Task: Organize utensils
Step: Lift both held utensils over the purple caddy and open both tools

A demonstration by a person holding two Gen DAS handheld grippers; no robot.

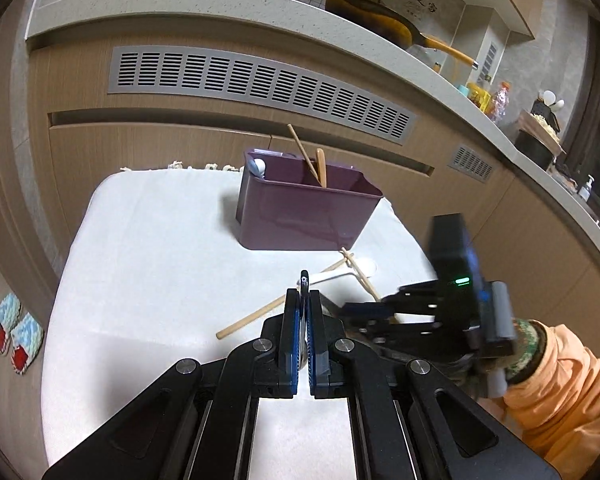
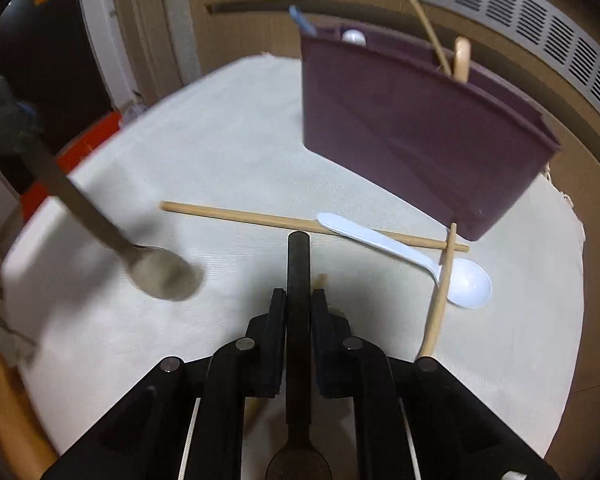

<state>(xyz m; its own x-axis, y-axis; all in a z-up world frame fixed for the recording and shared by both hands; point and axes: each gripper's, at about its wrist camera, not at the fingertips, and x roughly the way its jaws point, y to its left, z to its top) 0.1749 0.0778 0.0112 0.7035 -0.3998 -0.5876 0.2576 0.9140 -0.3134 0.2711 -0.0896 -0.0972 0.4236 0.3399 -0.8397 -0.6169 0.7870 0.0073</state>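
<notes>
A purple utensil holder (image 1: 300,216) (image 2: 412,128) stands at the back of the white-clothed table (image 1: 140,260). A chopstick, a wooden handle and a white spoon stick out of it. My left gripper (image 1: 303,300) is shut on a metal spoon (image 2: 164,272), which hangs bowl-down over the cloth; its handle end pokes out past the blue pads. My right gripper (image 2: 298,296) is shut on a dark spoon (image 2: 298,256), handle forward and bowl back under the jaws. A white plastic spoon (image 2: 468,280) (image 1: 340,276) and two crossed chopsticks (image 2: 260,218) lie in front of the holder.
Behind the table is a wooden cabinet front with a grey vent grille (image 1: 260,84). The counter above carries a yellow frying pan (image 1: 380,16) and bottles. Slippers (image 1: 16,332) lie on the floor at left. An orange sleeve (image 1: 560,392) reaches in from the right.
</notes>
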